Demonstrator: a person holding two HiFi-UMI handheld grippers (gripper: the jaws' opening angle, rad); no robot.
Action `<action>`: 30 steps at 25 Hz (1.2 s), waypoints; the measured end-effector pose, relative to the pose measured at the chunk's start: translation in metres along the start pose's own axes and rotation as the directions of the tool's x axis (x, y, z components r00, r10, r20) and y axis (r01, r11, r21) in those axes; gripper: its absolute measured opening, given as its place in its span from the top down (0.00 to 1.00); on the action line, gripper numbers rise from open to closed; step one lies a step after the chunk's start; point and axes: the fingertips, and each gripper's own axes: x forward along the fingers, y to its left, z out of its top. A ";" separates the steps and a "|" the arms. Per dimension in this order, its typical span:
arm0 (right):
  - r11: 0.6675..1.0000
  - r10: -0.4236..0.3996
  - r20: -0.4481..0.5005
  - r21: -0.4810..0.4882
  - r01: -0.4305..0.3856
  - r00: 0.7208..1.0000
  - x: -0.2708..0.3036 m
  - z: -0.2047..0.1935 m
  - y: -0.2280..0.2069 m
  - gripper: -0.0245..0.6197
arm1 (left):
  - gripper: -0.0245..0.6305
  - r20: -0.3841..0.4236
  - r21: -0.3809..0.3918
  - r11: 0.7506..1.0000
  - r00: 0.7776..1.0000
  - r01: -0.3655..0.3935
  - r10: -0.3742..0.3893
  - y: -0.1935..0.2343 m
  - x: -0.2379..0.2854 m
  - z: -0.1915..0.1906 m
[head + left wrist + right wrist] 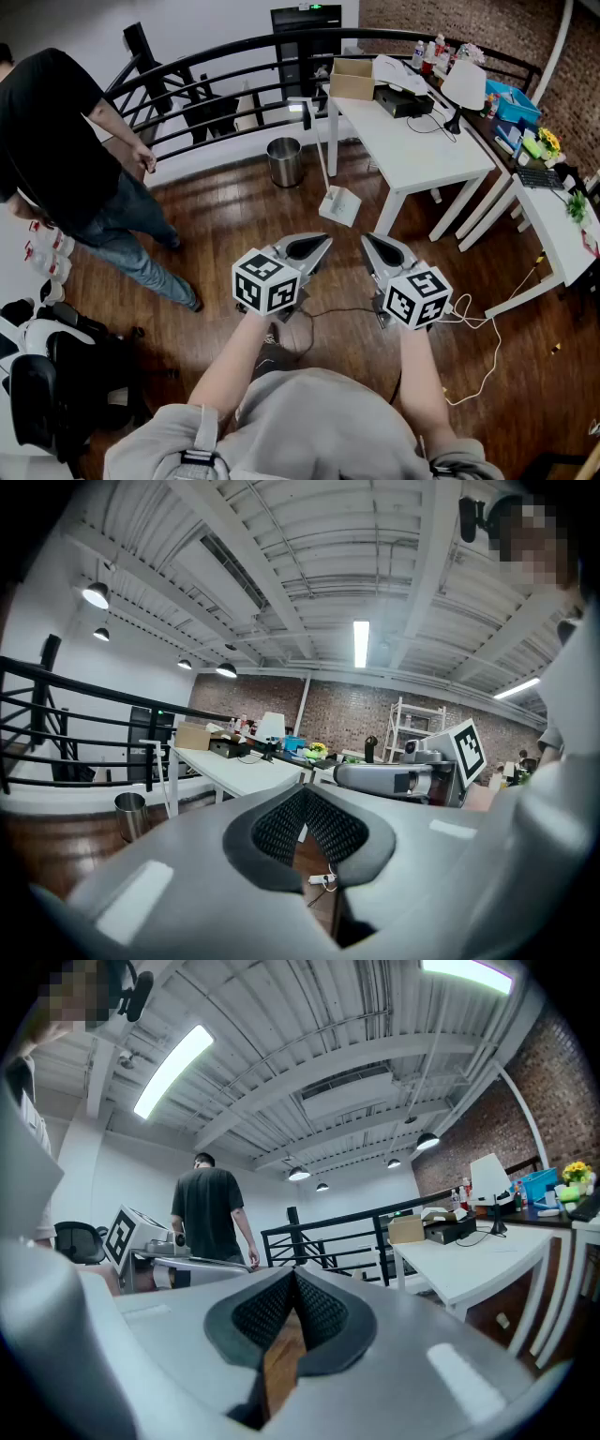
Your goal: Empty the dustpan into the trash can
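Note:
A small metal trash can (284,161) stands on the wood floor by the black railing; the left gripper view also shows the trash can (129,815) low at the left. A white long-handled dustpan (339,205) rests on the floor next to the white table's leg, just right of the can. My left gripper (322,243) (305,794) and right gripper (367,241) (293,1279) are held side by side at waist height, pointing toward the dustpan and well short of it. Both are shut, with nothing between the pads.
A white table (412,150) with a cardboard box, a lamp and clutter stands to the right of the dustpan. A person in a dark shirt (66,150) stands at the left by the railing (216,94). White cables (478,366) trail on the floor at the right.

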 end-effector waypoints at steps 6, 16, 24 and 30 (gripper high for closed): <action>1.000 0.005 -0.012 -0.004 -0.005 1.000 0.054 0.004 -0.003 0.96 | 0.95 0.011 -0.011 1.000 1.000 -0.012 0.012 0.057 -0.002 0.012; 0.998 -0.052 -0.044 -0.026 0.051 0.998 0.194 0.017 -0.015 0.96 | 0.95 0.011 -0.004 0.999 0.999 0.039 -0.038 0.198 0.000 0.041; 0.984 -0.173 -0.048 -0.063 0.169 0.984 0.303 0.051 -0.029 0.96 | 0.95 -0.003 -0.011 0.996 0.996 0.093 -0.093 0.311 -0.001 0.075; 0.975 -0.209 -0.045 -0.079 0.206 0.977 0.347 0.064 -0.049 0.96 | 0.95 -0.020 -0.012 0.993 0.993 0.120 -0.120 0.367 0.016 0.087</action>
